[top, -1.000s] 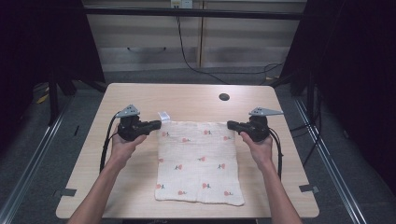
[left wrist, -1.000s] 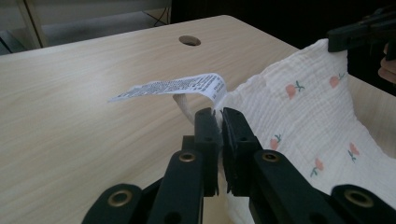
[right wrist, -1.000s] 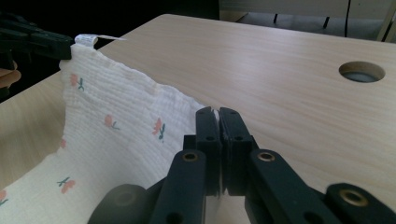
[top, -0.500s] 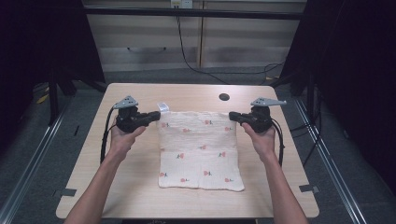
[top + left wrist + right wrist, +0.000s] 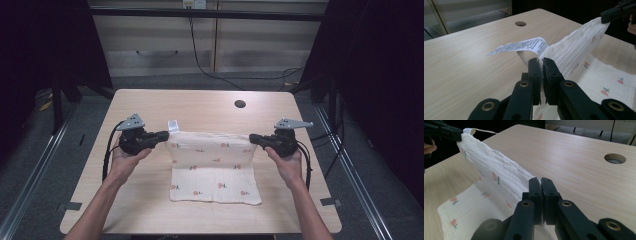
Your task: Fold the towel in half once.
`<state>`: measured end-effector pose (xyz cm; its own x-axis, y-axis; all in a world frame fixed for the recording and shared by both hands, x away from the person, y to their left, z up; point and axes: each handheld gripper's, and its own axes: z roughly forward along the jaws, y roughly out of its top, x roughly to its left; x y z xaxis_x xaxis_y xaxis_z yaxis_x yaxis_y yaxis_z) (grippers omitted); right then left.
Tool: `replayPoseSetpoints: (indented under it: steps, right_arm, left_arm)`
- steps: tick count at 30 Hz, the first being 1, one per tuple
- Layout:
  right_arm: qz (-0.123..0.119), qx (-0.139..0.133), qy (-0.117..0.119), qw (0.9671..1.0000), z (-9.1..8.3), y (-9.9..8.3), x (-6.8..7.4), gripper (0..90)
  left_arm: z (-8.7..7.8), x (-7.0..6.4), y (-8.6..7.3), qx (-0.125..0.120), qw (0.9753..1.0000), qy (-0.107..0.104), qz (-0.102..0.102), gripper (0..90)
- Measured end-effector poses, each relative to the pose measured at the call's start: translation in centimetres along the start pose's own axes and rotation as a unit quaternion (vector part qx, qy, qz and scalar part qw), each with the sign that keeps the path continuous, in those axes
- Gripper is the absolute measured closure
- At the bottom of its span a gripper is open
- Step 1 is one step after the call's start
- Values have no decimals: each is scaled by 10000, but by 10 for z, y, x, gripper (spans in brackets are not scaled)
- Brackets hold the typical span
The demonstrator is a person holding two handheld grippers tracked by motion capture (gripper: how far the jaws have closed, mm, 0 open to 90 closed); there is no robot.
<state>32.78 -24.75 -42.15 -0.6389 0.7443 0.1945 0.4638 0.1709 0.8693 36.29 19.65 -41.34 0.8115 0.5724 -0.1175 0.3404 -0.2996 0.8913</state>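
The left hand-held gripper (image 5: 162,135) was clamped on the far left corner of the cream muslin cloth with small red sprigs (image 5: 215,172), by its white printed label (image 5: 522,47). The right hand-held gripper (image 5: 254,139) pinched the far right corner, the far edge raised taut and the rest lying on the pale wooden table (image 5: 200,105). Each bite looked shallow, so a harder pull apart could likely slip a corner free.

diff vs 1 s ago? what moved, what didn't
Both grippers, left and right, stay shut on the far corners of the cloth. They have lifted that edge off the table and spread slightly wider apart; more of the cloth now hangs raised. Its near edge stays on the table. The table hole is unchanged.
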Motion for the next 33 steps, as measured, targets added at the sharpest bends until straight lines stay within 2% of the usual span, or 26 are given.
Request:
replayPoseSetpoints:
  steps: [4,6,7,16,19,22,25,28,30,31,32,33]
  right_arm:
    - [-93,16,83,9999,-10,-6,10,874]
    - [-124,52,133,9998,-15,-11,15,874]
    - [-111,67,157,9998,-17,-13,16,874]
    - [-218,303,268,9989,-32,-37,35,873]
    - [-215,409,289,9985,-33,-46,40,872]
    - [-143,560,340,9977,-30,-60,44,871]
    - [-92,749,374,9964,-25,-73,47,870]
    - [-42,872,412,9953,-23,-81,47,863]
    - [-36,953,427,9945,-23,-84,47,847]
    - [-51,1001,413,9941,-23,-85,47,843]
    - [-32,1033,394,9939,-23,-87,47,841]
    - [-18,1062,402,9935,-23,-89,47,837]
  left_arm:
    - [-5,-9,-3,14,10000,8,97,855]
    - [-8,-12,-6,9,9999,-158,-31,854]
    - [-10,-14,-9,17,9997,-224,-27,854]
    - [-21,-31,-25,168,9992,-349,74,854]
    - [-20,-38,-42,449,9976,-510,95,853]
    - [-18,-40,-53,648,9965,-511,101,853]
    - [-18,-41,-58,746,9958,-524,101,852]
    - [-16,-46,-71,858,9948,-535,93,845]
    - [-11,-51,-78,1035,9930,-541,161,845]
    - [-11,-51,-78,1035,9930,-541,161,845]
    - [-7,-53,-83,1204,9908,-579,197,845]
    - [-6,-54,-85,1236,9904,-584,199,843]
